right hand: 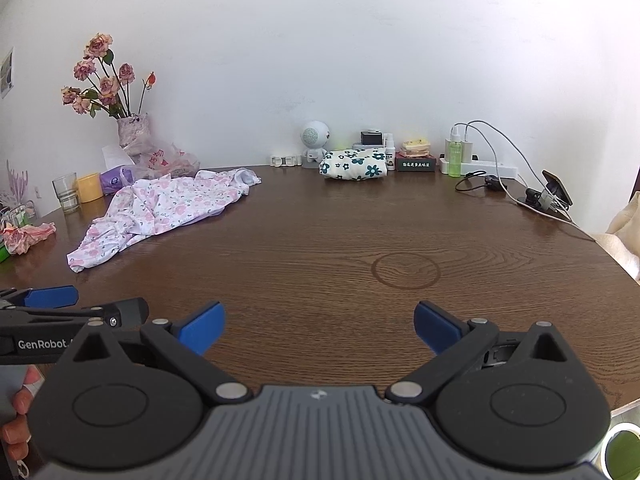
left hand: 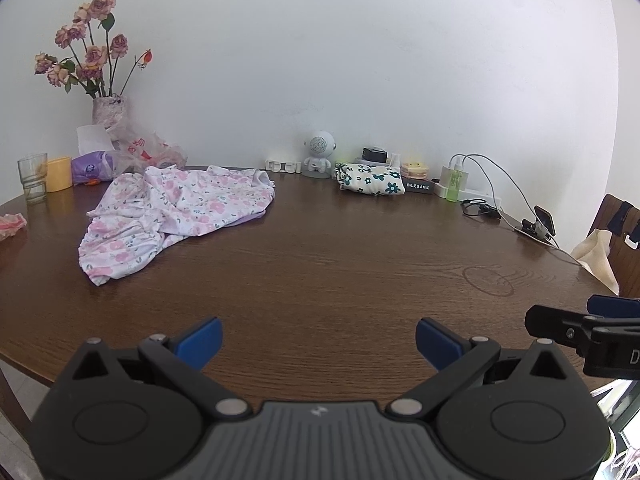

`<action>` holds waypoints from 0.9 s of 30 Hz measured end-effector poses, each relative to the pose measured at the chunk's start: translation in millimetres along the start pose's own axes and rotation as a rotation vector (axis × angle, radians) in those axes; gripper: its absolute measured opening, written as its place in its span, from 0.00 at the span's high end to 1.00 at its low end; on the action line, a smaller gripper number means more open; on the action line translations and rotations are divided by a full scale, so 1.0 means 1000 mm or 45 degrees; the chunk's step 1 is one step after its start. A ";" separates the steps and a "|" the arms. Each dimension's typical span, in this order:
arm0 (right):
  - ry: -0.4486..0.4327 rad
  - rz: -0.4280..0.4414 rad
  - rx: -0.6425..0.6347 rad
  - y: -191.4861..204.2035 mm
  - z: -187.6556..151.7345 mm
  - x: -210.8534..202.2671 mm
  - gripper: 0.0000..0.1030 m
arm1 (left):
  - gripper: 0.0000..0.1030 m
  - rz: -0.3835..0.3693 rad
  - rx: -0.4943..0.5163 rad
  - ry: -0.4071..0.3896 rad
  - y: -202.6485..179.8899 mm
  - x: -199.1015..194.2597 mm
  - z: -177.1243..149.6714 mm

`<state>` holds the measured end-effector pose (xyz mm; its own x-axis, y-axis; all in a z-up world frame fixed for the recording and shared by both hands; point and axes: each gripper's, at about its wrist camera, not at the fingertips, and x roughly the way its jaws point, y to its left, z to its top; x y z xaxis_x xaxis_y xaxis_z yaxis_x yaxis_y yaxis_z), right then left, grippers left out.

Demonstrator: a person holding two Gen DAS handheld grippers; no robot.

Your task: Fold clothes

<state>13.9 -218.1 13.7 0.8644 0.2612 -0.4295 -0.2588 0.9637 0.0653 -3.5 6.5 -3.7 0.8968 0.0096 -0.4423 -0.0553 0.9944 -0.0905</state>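
Note:
A crumpled white garment with pink flowers (left hand: 176, 216) lies on the far left of the brown wooden table (left hand: 340, 264); it also shows in the right wrist view (right hand: 164, 212). A folded white cloth with dark green flowers (left hand: 370, 180) sits at the back by the wall, seen too in the right wrist view (right hand: 354, 165). My left gripper (left hand: 319, 340) is open and empty over the near table edge. My right gripper (right hand: 319, 326) is open and empty beside it, to its right. Both are well short of the garment.
A vase of dried roses (left hand: 108, 112), a glass (left hand: 33, 178), a yellow cup (left hand: 59, 174) and plastic bags stand at the back left. A small robot figure (left hand: 319, 154), boxes, a power strip with cables (left hand: 472, 192) and a phone stand (left hand: 542, 222) line the back right. A chair (left hand: 618, 236) stands right.

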 end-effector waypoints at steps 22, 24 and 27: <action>-0.009 -0.004 -0.003 -0.001 0.000 0.000 0.00 | 0.00 0.009 0.004 -0.016 0.000 -0.003 0.001; -0.010 -0.003 -0.003 -0.001 -0.001 0.000 0.00 | 0.00 0.010 0.003 -0.015 0.000 -0.003 0.001; -0.012 -0.003 -0.006 -0.002 -0.001 0.000 0.00 | 0.00 0.008 0.004 -0.016 -0.001 -0.003 0.001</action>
<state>13.6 -219.9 13.2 0.8690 0.2594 -0.4214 -0.2588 0.9641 0.0600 -5.9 5.3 -1.3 0.9019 0.0168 -0.4316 -0.0594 0.9946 -0.0854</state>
